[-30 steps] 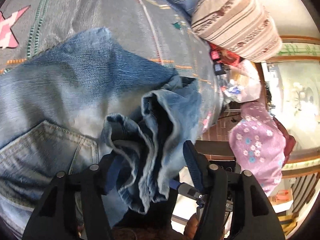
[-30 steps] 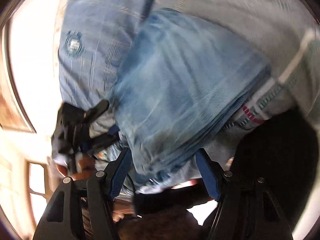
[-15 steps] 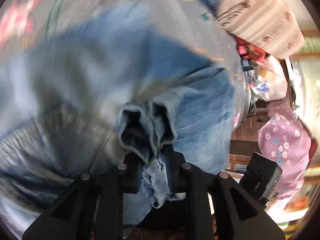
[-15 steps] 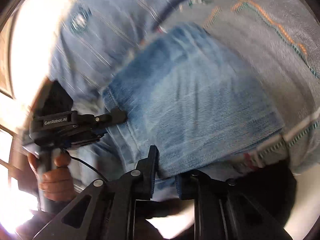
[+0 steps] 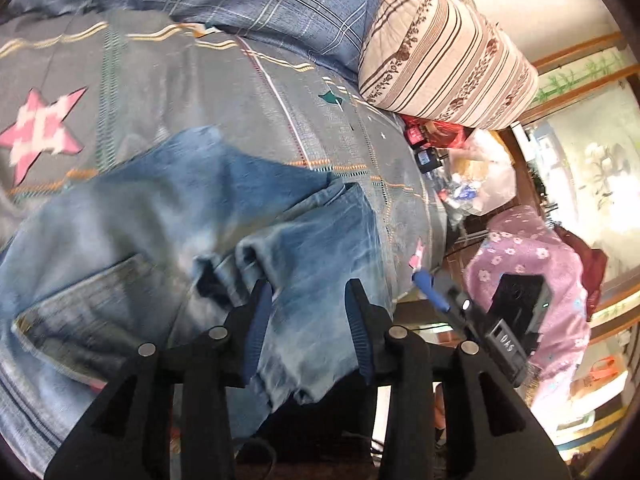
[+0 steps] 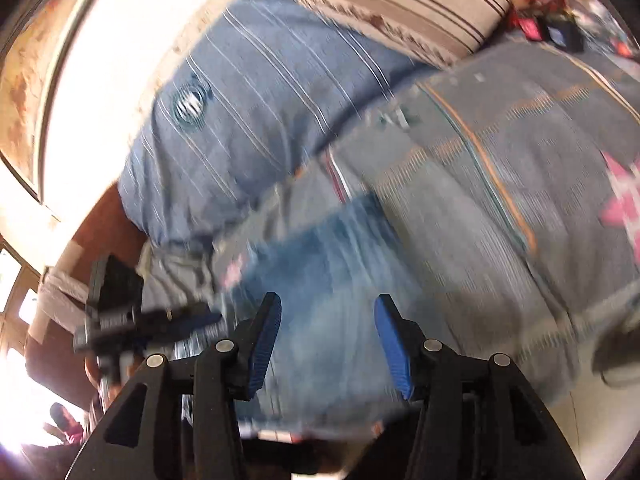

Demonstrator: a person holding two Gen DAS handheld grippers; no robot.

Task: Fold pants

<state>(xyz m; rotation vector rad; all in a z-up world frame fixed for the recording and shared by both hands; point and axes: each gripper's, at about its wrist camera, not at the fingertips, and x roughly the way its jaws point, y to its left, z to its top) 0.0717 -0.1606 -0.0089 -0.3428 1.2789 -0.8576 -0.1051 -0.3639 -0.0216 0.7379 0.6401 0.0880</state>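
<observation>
Blue denim pants (image 5: 168, 216) lie folded on a grey patterned bedspread (image 5: 224, 92), back pocket at lower left. My left gripper (image 5: 308, 300) is open, its blue pads (image 5: 256, 320) on either side of the bunched leg ends, which lie loose between them. In the right wrist view the pants (image 6: 332, 272) are blurred. My right gripper (image 6: 328, 320) is open above the denim and holds nothing. The other gripper shows at the right of the left wrist view (image 5: 480, 320) and at the left of the right wrist view (image 6: 132, 320).
A blue plaid pillow (image 5: 280, 4) and a striped beige bolster (image 5: 444, 52) lie at the head of the bed. Bags and small items (image 5: 468, 176) sit past the bed's edge. A pink floral cloth (image 5: 532, 276) stands to the right.
Both grippers were shut on the pants half a second ago and have since opened and let go. The leg ends now rest on the folded pants. Both cameras have pulled back.
</observation>
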